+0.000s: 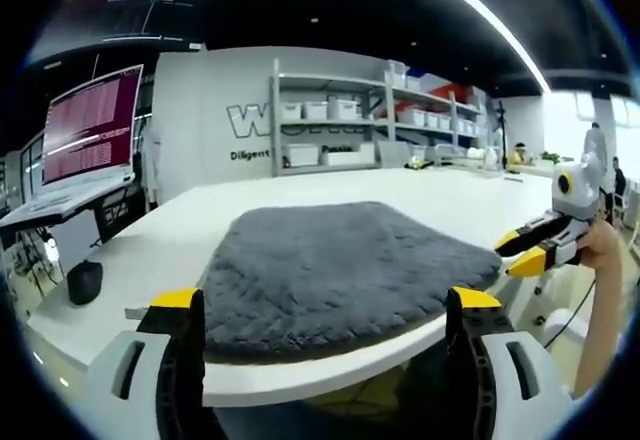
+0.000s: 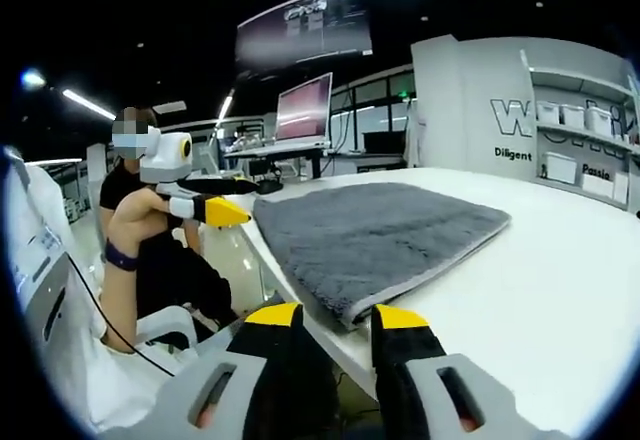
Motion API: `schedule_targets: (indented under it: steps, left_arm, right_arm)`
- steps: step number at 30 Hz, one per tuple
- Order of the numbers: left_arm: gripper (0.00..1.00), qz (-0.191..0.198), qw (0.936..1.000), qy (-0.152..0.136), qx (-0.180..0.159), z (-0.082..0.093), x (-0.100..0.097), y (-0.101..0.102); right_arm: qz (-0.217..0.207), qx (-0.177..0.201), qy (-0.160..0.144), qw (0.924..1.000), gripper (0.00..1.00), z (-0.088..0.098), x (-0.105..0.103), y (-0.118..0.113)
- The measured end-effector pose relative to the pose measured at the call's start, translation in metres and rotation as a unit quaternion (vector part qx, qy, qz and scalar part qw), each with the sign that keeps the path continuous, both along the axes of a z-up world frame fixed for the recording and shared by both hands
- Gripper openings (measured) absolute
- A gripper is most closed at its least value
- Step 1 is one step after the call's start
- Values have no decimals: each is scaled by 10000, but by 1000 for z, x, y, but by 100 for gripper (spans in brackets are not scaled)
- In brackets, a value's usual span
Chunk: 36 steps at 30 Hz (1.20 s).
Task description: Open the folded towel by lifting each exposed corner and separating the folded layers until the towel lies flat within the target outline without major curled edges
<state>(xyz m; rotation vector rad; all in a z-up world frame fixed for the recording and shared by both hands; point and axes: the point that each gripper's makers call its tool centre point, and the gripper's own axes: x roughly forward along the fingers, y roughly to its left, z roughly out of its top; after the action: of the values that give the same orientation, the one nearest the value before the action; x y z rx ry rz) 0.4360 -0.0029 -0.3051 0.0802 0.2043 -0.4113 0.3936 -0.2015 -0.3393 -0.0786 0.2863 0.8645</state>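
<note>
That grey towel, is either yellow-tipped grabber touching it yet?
Cannot tell for either. In the left gripper view, the right gripper has its tips at the towel edge. In the right gripper view, the left gripper meets the far corner. No clear gap or contact shows.

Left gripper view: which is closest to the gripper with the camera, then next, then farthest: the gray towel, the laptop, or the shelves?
1. Gray towel, right ahead on the white table.
2. Laptop, off to the left.
3. Shelves, far back by the wall.
</note>
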Motion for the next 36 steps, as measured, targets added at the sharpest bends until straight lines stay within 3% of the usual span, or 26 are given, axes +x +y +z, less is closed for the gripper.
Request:
schedule_targets:
  steps: [25,36]
  left_arm:
    - [98,-41,10000,10,1,-1,-1,-2]
    - [98,-40,10000,15,0,-1,-1,-2]
  right_arm:
    - [93,-204,-220,9995,3,-3,1,-2]
    - [45,-172,-359,9992,1,2,2,-3]
